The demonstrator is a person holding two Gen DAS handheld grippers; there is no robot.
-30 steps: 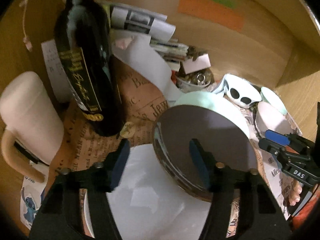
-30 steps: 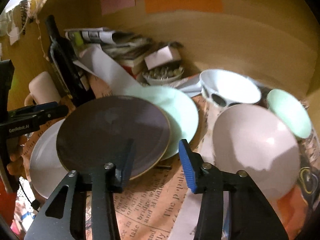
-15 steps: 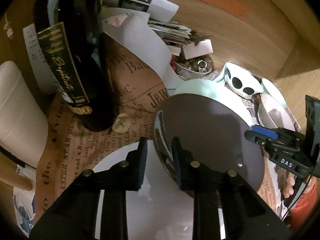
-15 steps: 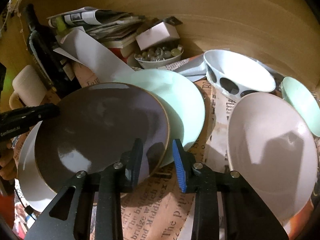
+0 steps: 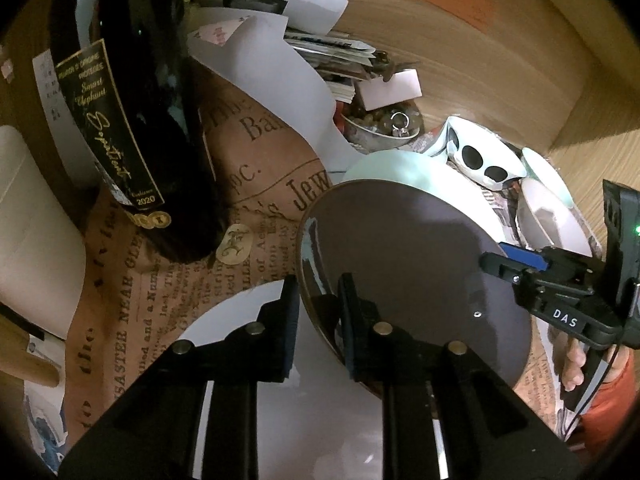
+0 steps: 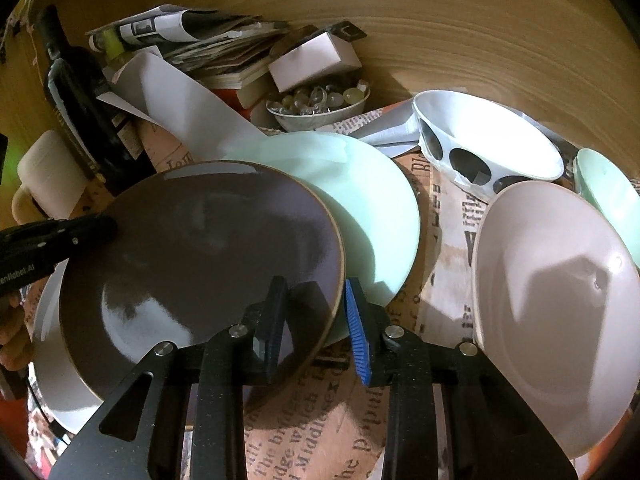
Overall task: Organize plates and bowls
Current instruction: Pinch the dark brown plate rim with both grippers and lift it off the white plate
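Note:
A dark brown plate (image 5: 408, 272) (image 6: 208, 248) lies tilted across a white plate (image 5: 312, 400) (image 6: 52, 360) and a mint plate (image 5: 396, 168) (image 6: 360, 208). My left gripper (image 5: 318, 320) straddles its left rim; the jaws are closing, one pad on each side of the rim. At the plate's opposite edge my right gripper (image 6: 316, 324) is shut on the rim, one finger over the inside and the blue pad outside. Each gripper shows in the other's view: the right gripper (image 5: 516, 264), the left gripper (image 6: 56, 236).
A dark wine bottle (image 5: 140, 112) and a cream mug (image 6: 44, 176) stand at the left. To the right sit a pale bowl (image 6: 552, 300), a white bowl with holes (image 6: 480, 140) and a mint bowl (image 6: 608, 192). Papers, books and a dish of marbles (image 6: 316, 104) crowd the wooden back wall.
Both grippers have moved in on the brown plate and their jaws have narrowed from wide apart onto its rim, one on each side of the plate.

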